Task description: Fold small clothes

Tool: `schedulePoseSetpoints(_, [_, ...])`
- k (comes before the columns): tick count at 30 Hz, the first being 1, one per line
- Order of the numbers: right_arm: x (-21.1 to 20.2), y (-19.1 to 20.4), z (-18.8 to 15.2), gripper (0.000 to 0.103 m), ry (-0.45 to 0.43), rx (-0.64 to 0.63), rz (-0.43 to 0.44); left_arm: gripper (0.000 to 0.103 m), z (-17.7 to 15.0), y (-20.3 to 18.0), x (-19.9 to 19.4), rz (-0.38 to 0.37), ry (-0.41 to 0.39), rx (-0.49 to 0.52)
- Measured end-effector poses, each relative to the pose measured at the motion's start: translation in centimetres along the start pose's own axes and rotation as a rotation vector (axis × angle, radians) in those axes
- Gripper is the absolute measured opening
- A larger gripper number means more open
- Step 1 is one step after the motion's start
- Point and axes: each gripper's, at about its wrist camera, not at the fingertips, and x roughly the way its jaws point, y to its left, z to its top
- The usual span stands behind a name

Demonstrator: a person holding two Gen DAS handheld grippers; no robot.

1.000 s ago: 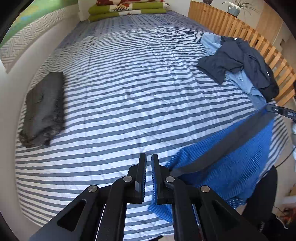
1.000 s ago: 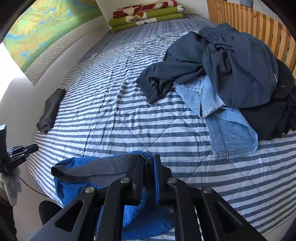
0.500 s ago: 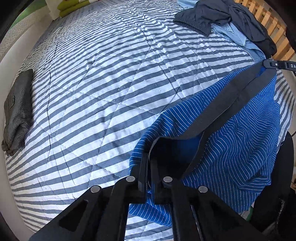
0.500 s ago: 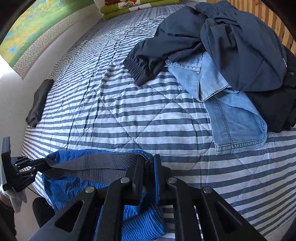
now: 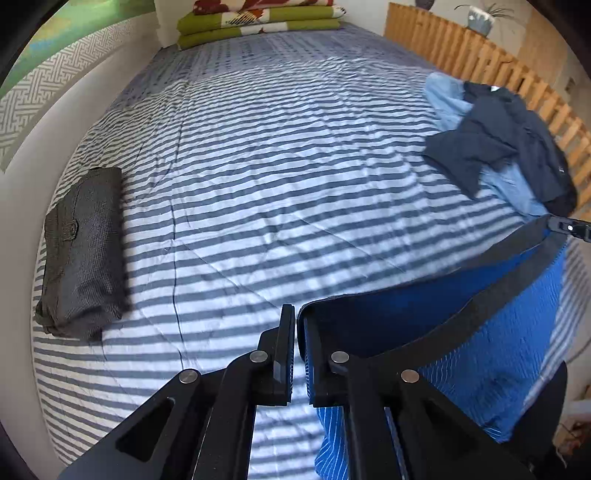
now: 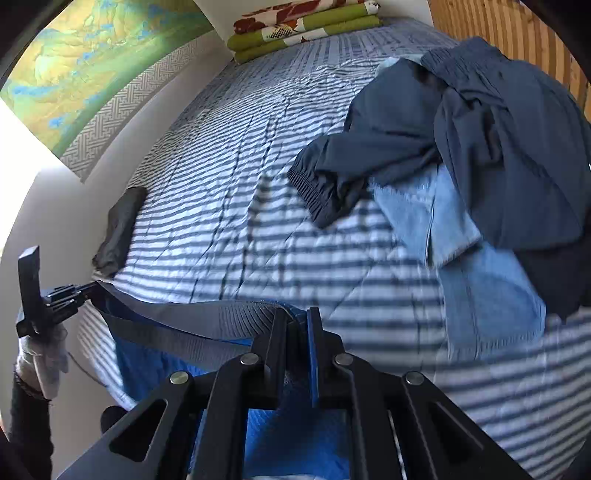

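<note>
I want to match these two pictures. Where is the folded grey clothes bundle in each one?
Left wrist view: the folded grey bundle lies at the left edge of the striped bed, big and near.
Right wrist view: the same bundle sits small at the left, next to the white wall.
Shared landmark: the green blankets stacked at the far end of the bed.

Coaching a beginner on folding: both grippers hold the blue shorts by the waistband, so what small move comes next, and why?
Probably lower the blue striped shorts flat onto the bare striped quilt: they hang off the bed's edge, grey waistband stretched between left gripper and right gripper, whose jaws are opening.
</note>
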Motion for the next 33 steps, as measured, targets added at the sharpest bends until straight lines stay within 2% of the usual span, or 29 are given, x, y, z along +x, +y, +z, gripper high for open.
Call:
schedulePoseSetpoints(1, [1.6, -0.5, 0.9, 0.022, 0.029, 0.008, -0.055, 0.012, 1.1, 0.4, 1.6, 0.012, 0.031, -0.017])
schedulePoseSetpoints(2, [2.7, -0.8, 1.4, 0.025, 0.043, 0.016, -0.103, 0.023, 1.6, 0.5, 2.6, 0.032, 0.045, -0.033])
schedulePoseSetpoints(4, [3.3, -0.6, 1.7, 0.025, 0.046, -0.002, -0.129, 0.03, 1.9, -0.1, 3.5, 0.03, 0.033, -0.032])
schedulePoseSetpoints(6, [2.9, -0.1, 1.4, 0.028, 0.032, -0.031, -0.123, 0.03, 1.6, -1.7, 3.5, 0.015, 0.015, 0.011])
schedulePoseSetpoints(8, [2.5, 0.4, 1.2, 0.032, 0.026, -0.032, -0.119, 0.03, 1.3, -4.1, 3.6, -0.031, 0.008, 0.071])
schedulePoseSetpoints(13, [4.4, 0.5, 1.3, 0.032, 0.089, -0.008, -0.128, 0.03, 1.0, -11.9, 5.5, -0.148, 0.027, 0.196])
schedulePoseSetpoints(15, [5.2, 0.3, 1.3, 0.032, 0.094, 0.0, -0.116, 0.03, 1.1, -14.7, 6.5, -0.16, 0.031, 0.233])
schedulePoseSetpoints(17, [6.0, 0.4, 1.3, 0.03, 0.09, -0.019, -0.148, 0.03, 1.2, -16.7, 7.5, -0.164, 0.044, 0.263])
schedulePoseSetpoints(18, [6.3, 0.4, 1.2, 0.017, 0.085, -0.043, -0.177, 0.03, 1.2, -17.4, 7.8, -0.155, 0.043, 0.274])
schedulePoseSetpoints(19, [6.2, 0.2, 0.9, 0.01, 0.085, -0.046, -0.176, 0.03, 1.1, -17.7, 7.9, -0.154, 0.041, 0.277])
schedulePoseSetpoints(21, [5.2, -0.3, 0.1, 0.008, 0.06, -0.031, -0.069, 0.03, 0.9, -17.0, 7.8, -0.158, 0.035, 0.271])
schedulePoseSetpoints(24, [2.4, -0.3, -1.9, 0.008, -0.028, -0.097, 0.051, 0.03, 0.5, -14.4, 7.6, -0.103, 0.028, 0.261])
schedulePoseSetpoints(25, [2.0, -0.4, -2.4, 0.008, -0.034, -0.105, 0.08, 0.03, 0.4, -13.4, 7.7, -0.087, 0.033, 0.252])
schedulePoseSetpoints(28, [2.0, -1.9, -4.0, 0.008, -0.017, -0.017, 0.257, 0.03, 0.7, -11.2, 7.6, -0.087, 0.047, 0.201])
schedulePoseSetpoints(30, [2.4, -2.6, -4.5, 0.008, -0.026, 0.046, 0.333, 0.03, 1.1, -11.4, 7.2, -0.114, 0.036, 0.193])
schedulePoseSetpoints(32, [3.1, -2.6, -4.8, 0.008, -0.019, 0.098, 0.409, 0.03, 1.4, -13.2, 6.5, -0.143, 0.012, 0.23])
schedulePoseSetpoints(33, [3.6, -2.5, -5.0, 0.008, -0.002, 0.119, 0.42, 0.03, 1.5, -14.3, 6.3, -0.159, 0.002, 0.251])
